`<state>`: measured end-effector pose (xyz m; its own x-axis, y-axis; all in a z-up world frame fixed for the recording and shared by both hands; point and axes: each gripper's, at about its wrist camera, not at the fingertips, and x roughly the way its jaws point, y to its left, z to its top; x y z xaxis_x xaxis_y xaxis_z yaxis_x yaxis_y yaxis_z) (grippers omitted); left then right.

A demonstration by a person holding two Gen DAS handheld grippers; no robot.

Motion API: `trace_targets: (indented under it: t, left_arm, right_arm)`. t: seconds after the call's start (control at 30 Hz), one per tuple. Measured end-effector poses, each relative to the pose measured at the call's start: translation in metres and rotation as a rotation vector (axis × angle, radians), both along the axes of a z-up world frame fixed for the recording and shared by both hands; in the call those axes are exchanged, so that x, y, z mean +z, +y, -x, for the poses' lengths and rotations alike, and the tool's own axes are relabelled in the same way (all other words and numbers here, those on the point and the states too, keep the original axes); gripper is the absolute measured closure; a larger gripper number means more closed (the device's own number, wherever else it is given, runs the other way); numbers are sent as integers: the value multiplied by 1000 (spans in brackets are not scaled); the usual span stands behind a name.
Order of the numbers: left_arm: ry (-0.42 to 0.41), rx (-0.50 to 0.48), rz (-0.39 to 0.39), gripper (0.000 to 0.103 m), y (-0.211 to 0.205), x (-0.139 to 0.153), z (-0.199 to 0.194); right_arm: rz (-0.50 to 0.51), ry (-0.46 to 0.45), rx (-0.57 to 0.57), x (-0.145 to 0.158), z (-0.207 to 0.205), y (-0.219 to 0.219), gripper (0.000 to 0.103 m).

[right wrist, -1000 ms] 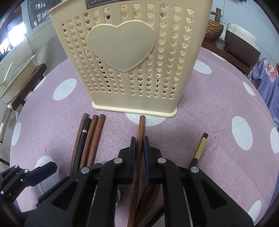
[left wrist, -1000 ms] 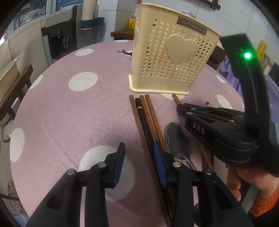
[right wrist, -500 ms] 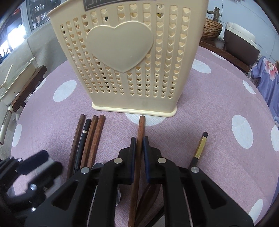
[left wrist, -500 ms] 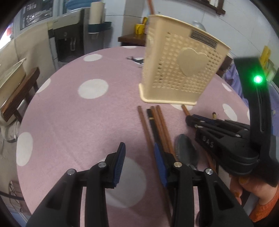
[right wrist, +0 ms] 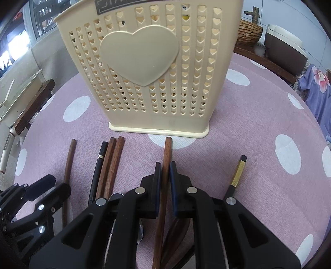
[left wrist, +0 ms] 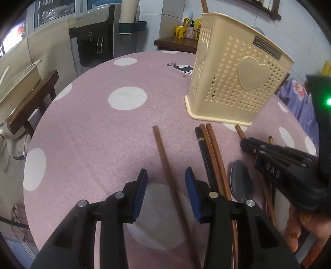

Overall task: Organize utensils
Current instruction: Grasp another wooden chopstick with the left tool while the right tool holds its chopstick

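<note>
"das" in pale raised letters on the side of the right gripper (left wrist: pixel 246 144). dark nameplate near the rim of the cream utensil holder (left wrist: pixel 231 82), reading roughly "jianhao", letters small and hard to confirm.

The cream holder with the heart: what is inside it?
A brown stick rises above the rim of the cream holder. Through the heart holes only dim shapes show; the wall hides whatever else is inside.
</note>
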<state>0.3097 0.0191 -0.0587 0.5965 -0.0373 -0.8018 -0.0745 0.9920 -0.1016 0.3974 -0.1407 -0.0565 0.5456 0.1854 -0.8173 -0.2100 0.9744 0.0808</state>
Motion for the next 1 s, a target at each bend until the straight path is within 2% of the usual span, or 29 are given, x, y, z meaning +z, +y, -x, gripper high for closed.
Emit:
trace_targets:
  t: [0.23,0.4,0.47,0.63,1.0]
  left_arm:
    - [0,15,-79,66,-10,-3,-22]
    - [-3,25,-128,74,-10,-4,-28]
    - [-4,38,-128,83,-7,-4,-29]
    - [-4,44,-138,92,-6,-4,-35]
    - [-7,40,-118,95,-4,-4,-40]
  right_arm:
    - [34,-13,3,-1,1,7,93]
    - [51,-15,14,-1,0,10,93]
    - [56,-16,13,-1,0,11,93]
    - [70,-25,15,-1,1,15,94]
    - [62,-32,36,-2,-1,17,94]
